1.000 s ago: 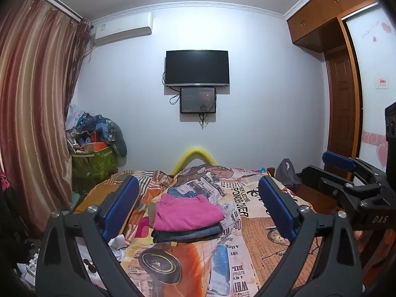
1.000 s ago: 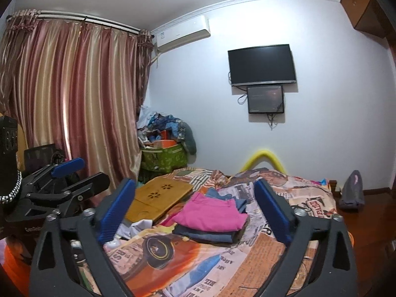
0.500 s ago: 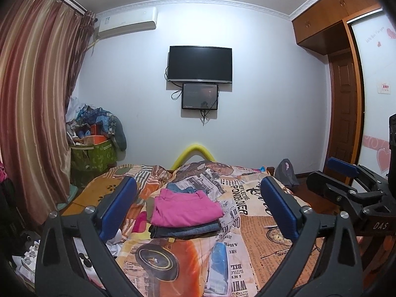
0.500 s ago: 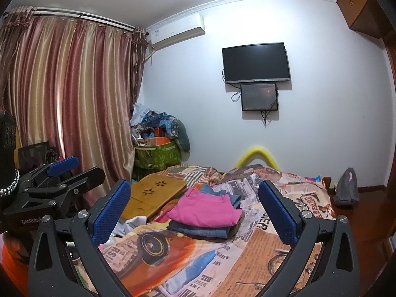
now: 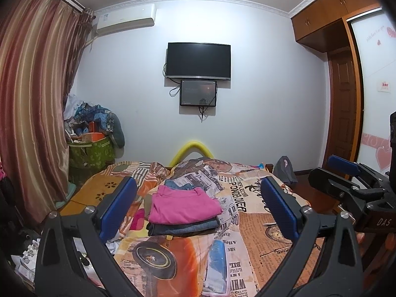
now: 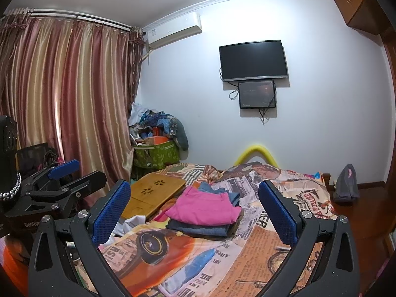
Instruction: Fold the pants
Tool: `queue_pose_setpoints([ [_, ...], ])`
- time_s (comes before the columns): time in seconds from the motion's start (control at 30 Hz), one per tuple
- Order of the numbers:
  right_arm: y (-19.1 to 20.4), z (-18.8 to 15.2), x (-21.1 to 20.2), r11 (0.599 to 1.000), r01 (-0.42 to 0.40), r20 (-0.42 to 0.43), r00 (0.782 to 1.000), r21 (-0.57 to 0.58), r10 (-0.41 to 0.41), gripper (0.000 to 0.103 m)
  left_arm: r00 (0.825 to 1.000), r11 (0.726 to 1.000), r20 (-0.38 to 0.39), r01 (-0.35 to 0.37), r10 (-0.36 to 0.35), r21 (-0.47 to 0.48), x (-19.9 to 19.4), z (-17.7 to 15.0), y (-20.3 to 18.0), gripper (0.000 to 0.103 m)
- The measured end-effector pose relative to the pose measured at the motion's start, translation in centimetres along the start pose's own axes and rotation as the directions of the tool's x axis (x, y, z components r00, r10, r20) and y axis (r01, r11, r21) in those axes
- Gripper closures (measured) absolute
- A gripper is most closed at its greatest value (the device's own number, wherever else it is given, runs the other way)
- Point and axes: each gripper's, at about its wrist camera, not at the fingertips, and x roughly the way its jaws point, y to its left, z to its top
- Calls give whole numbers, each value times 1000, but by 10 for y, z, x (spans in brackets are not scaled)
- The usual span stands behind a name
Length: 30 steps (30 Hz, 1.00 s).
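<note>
Pink pants (image 5: 183, 204) folded flat, waistband facing far wall

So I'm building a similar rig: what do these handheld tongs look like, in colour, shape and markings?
Both tongs, left and right, are matte black plastic, with two splayed arms with triangular cutouts and silver screw heads. Each finger carries a long blue textured pad. Pale lettering marks the bodies: "DAS" on the right, "GenRob..." on the left.

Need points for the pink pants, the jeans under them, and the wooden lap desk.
pink pants (image 5: 184, 204): left wrist view, middle of the folded top face.
jeans (image 5: 183, 227): left wrist view, front folded edge under the pink pair.
wooden lap desk (image 6: 153, 193): right wrist view, bare top.
</note>
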Motion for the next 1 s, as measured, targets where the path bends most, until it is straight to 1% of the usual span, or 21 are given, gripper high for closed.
queue_pose_setpoints([
  [0.73,1,1,1,1000,-7,-9,1000,3,7,0,1000,1000,-7,7,-7,-2,2,-2,-1,2],
  [1.0,0,1,0,1000,-5,-9,1000,1,5,0,1000,1000,-16,27,-27,-5,2,0,-2,2],
])
